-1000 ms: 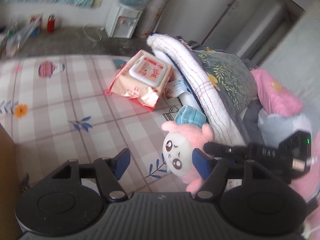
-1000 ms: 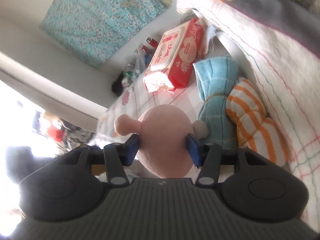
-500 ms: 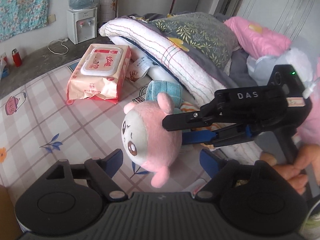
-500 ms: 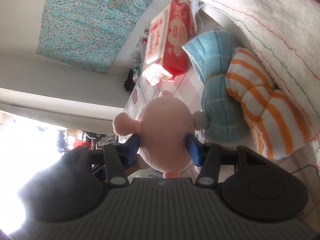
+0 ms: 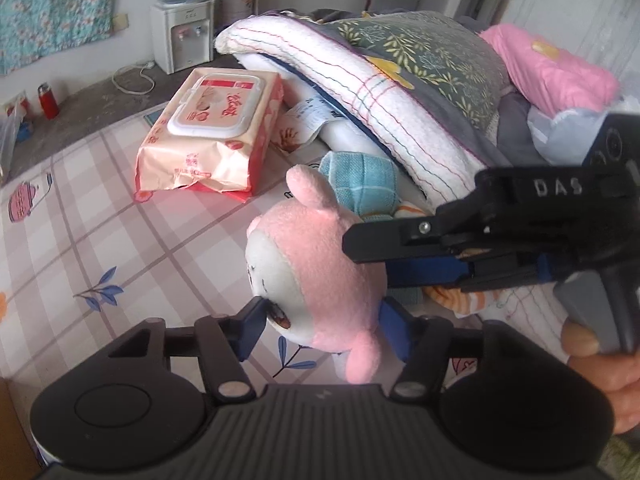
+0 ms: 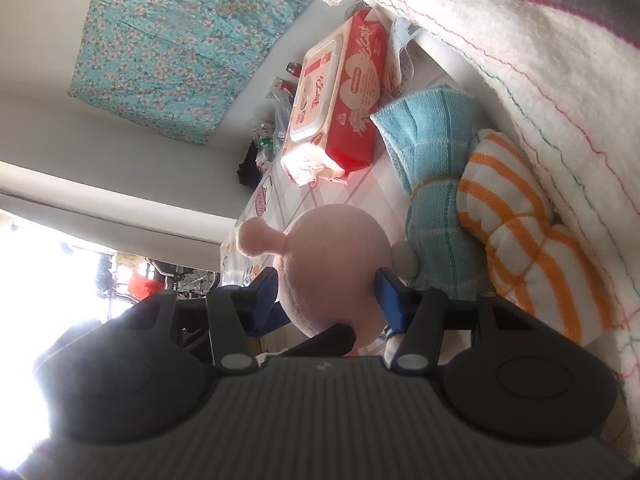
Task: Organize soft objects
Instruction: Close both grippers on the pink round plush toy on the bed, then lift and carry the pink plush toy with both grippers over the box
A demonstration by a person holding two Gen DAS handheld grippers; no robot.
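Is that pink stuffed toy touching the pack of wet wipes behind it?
Apart. In the left wrist view the pink stuffed toy, held in the right gripper, shows bare checked bedsheet between it and the wet wipes pack.

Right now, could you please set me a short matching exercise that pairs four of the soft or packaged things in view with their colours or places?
Column one:
1. plush toy
2. wet wipes pack
3. knitted cloth
4. striped cloth

Column two:
A. orange and white, against the folded quilt
B. light blue, tied at the middle
C. pink, between both tongs
D. red and peach, flat on the checked sheet

Pairs: 1-C, 2-D, 3-B, 4-A
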